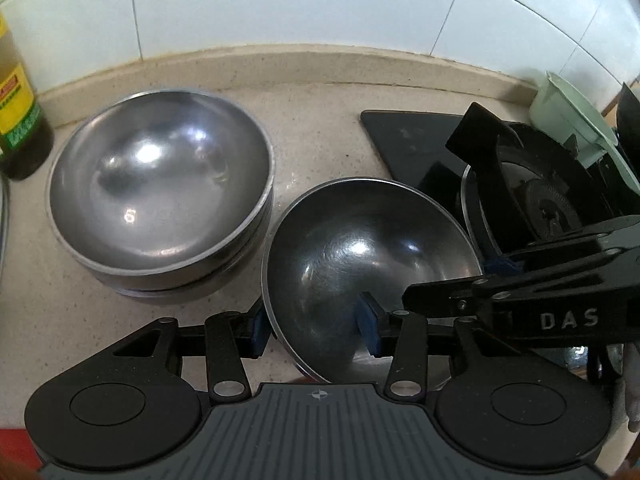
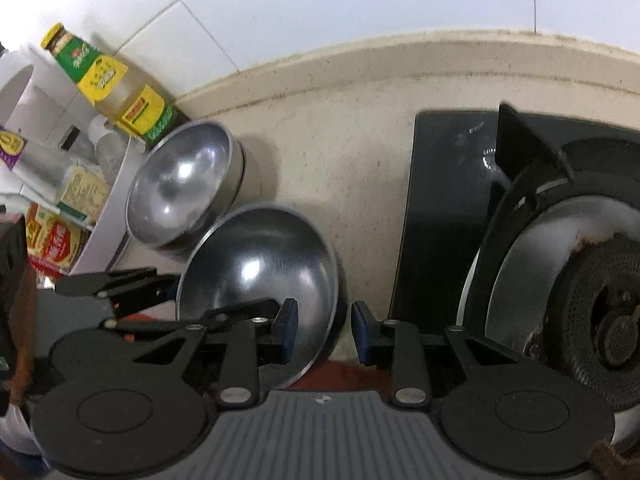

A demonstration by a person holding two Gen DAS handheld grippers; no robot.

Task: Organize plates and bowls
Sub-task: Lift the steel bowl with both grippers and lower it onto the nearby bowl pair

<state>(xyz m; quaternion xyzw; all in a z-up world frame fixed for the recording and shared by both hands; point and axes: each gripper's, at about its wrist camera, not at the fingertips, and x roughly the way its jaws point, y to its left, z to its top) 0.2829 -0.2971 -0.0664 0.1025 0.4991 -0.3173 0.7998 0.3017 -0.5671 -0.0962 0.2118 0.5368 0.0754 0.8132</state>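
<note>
A steel bowl [image 1: 368,256] [image 2: 260,272] sits at the counter's front edge and looks tilted. My left gripper [image 1: 314,330] straddles its left rim, one blue pad outside the wall and the other inside, with a wide gap between them. My right gripper [image 2: 326,332] straddles the right rim the same way, and neither pad presses on the metal. Each view shows the other gripper's black fingers [image 1: 440,294] [image 2: 120,280] at the opposite rim. A stack of like steel bowls [image 1: 160,188] [image 2: 180,184] stands behind it to the left.
A gas stove [image 1: 540,200] [image 2: 592,300] on black glass is close on the right, with a pale green container [image 1: 568,120] behind it. An oil bottle [image 1: 16,120] [image 2: 112,80] and a white rack of packets [image 2: 60,200] stand left. The tiled wall closes the back.
</note>
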